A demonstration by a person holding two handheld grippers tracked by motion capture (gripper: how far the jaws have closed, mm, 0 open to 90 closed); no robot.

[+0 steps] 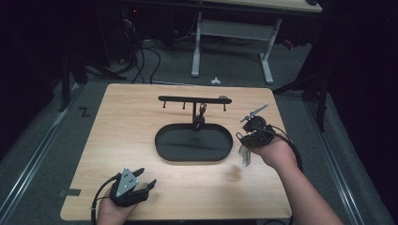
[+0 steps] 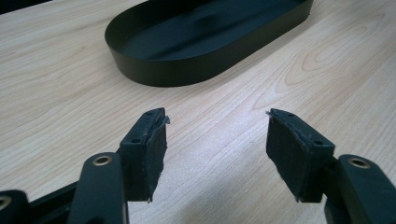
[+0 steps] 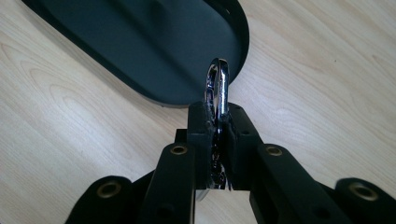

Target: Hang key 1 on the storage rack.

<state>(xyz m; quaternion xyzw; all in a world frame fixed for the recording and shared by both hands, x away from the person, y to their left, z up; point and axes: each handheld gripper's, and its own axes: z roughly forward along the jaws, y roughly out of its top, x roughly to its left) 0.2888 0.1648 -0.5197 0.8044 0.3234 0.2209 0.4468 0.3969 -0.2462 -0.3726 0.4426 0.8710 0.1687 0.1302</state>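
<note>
Right gripper (image 3: 218, 135) clamped on shiny metal clip (image 3: 217, 86) beside black tray (image 1: 194, 142); left gripper (image 2: 215, 149) fingers apart, idle on table (image 1: 141, 122). Probably hanging on rack (image 1: 194, 100) left.

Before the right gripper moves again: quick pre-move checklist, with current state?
1. Right gripper has a grip: ok. Jaws shut on the shiny metal piece, which sticks out past the pads.
2. What the metal piece is: cannot tell; chrome, curved, seen edge-on.
3. Left gripper out of the way: ok. Jaws open, nothing between them, near the table's front edge.
4. Black oval tray: ok, nothing visible in it.
5. Hook rack behind the tray: one dark item hangs near the post; whether other pegs are free: cannot tell.
6. Right gripper to tray: ok, beside the tray's right end.
</note>
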